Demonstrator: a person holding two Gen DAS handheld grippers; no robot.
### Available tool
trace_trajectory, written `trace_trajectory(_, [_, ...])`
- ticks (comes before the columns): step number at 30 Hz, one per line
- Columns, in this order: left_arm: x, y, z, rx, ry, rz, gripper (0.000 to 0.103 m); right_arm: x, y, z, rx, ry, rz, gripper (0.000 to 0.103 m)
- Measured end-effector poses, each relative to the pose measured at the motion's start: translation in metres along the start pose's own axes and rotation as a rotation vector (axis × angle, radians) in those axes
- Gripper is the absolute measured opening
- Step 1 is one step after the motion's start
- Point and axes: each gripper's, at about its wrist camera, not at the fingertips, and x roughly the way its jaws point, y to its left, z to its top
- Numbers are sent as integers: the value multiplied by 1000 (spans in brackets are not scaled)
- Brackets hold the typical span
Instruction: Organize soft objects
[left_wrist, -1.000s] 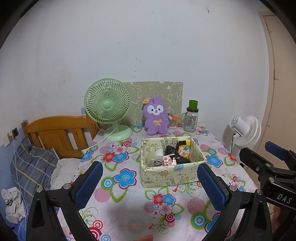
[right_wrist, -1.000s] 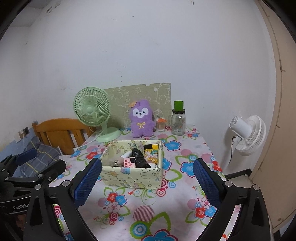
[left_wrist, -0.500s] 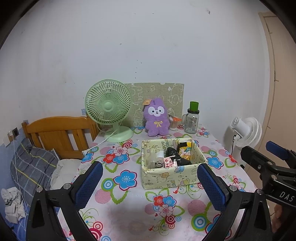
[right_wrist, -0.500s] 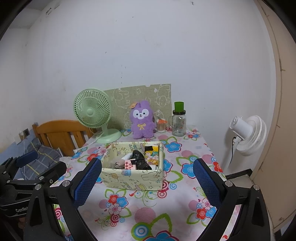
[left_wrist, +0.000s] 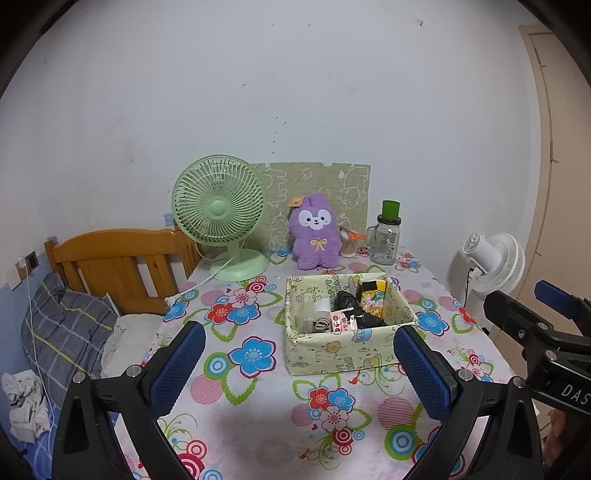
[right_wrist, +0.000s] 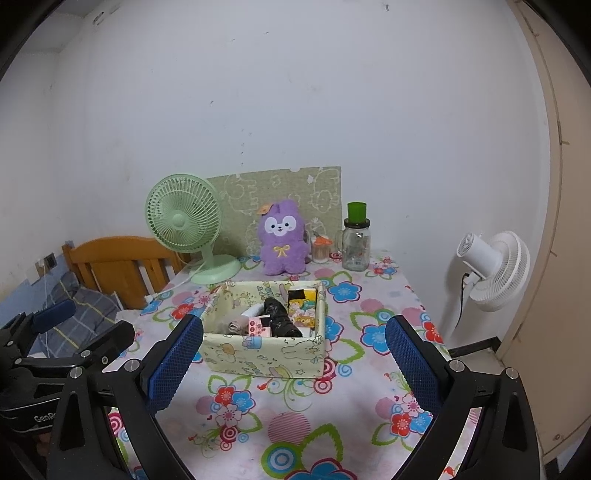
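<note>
Both grippers are held above the near edge of a table (left_wrist: 258, 435) covered with a flowered cloth; the left gripper (left_wrist: 299, 363) is seen with its blue-padded jaws wide apart and nothing between them; the right gripper (right_wrist: 293, 360) is likewise seen with jaws spread and empty. In the left wrist view the right gripper appears at the right edge of the frame; in the right wrist view the left gripper appears at the lower left.

A box (left_wrist: 343, 350) printed with cartoon animals is set near the middle of the tabletop, slightly toward the right edge; small items are packed inside it, among them a black bundle (left_wrist: 349, 301), a yellow-and-black carton (left_wrist: 373, 295), a pink packet (left_wrist: 341, 321) and a white roll (left_wrist: 322, 306).

A plush (left_wrist: 314, 232), purple with a yellow bow, is stood upright at the far edge of the tabletop, against a green patterned board (left_wrist: 314, 184) leaned on the wall; it is well apart from both grippers. A green fan (left_wrist: 221, 214) is placed to its left near the far left corner; a glass jar (left_wrist: 386, 240) with a green cap is placed to its right; a smaller cup (left_wrist: 349, 245) is seen between plush and jar.

A white fan (left_wrist: 495, 262) is stood beyond the right edge of the table; a wooden headboard (left_wrist: 118, 262) and plaid bedding (left_wrist: 66, 332) are seen beyond the left edge.
</note>
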Motion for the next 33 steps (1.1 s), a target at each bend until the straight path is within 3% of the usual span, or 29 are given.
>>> trace_trajectory(33, [2, 1, 1, 6, -5, -1, 103, 3, 1, -2, 1, 6, -4, 100])
